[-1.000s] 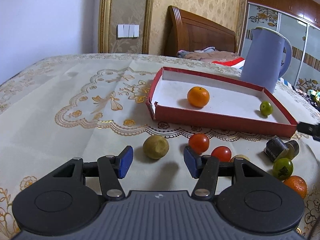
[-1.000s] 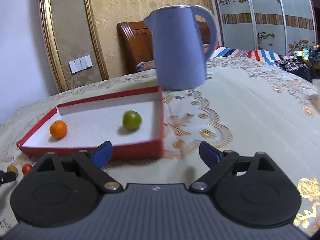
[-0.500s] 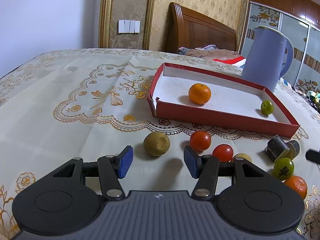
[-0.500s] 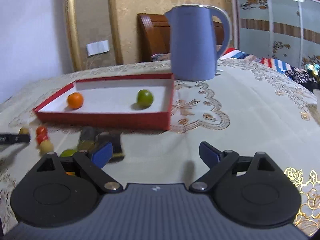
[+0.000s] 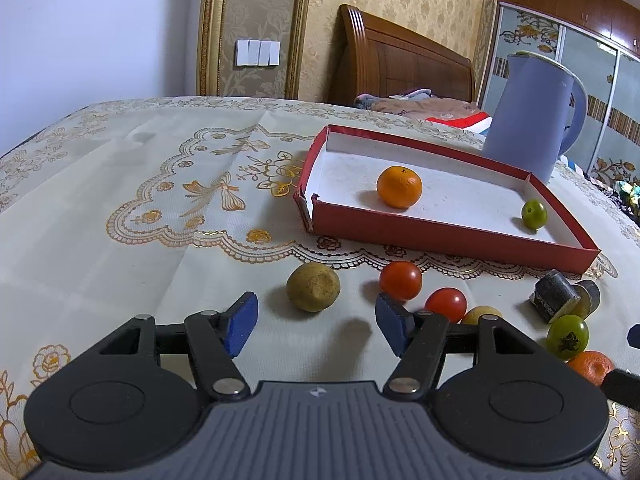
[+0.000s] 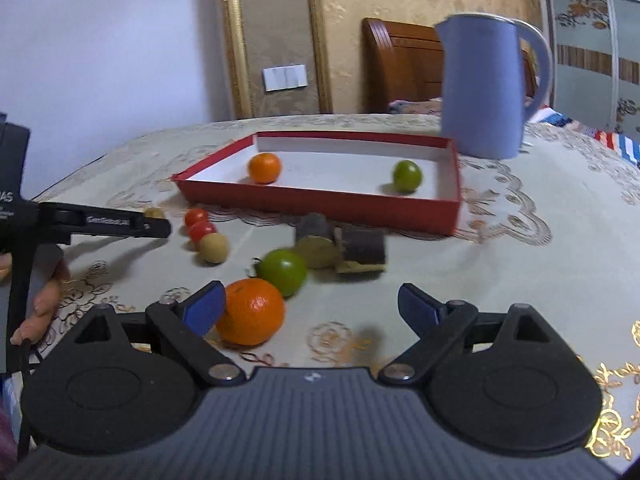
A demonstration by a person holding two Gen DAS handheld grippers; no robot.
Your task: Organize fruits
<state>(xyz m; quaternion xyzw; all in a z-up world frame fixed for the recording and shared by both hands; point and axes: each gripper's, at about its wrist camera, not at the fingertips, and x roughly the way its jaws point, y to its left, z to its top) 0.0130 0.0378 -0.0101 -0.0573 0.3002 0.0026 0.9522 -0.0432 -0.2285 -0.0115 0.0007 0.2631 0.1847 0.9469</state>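
In the left wrist view my left gripper [image 5: 316, 324] hovers low over the tablecloth, its jaws opening with nothing between them. A yellow-brown fruit [image 5: 313, 287] lies just ahead of it, and two red tomatoes [image 5: 401, 275] sit to the right. The red tray [image 5: 448, 240] holds an orange [image 5: 399, 186] and a small green fruit [image 5: 534, 214]. In the right wrist view my right gripper [image 6: 312, 310] is wide open. A loose orange [image 6: 252, 312] lies right beside its left finger, with a green tomato [image 6: 282, 272] just beyond.
A blue kettle [image 5: 528, 132] stands behind the tray's far right corner. Two dark cut cylinders [image 6: 360, 246] lie in front of the tray. A small yellow fruit [image 6: 214, 248] sits by the tomatoes. A person's hand [image 6: 44, 300] holds the left gripper [image 6: 120, 224].
My left gripper's jaws have widened while it stayed in place. My right gripper has swung left from the tray to the loose fruits, so the orange now sits by its left finger.
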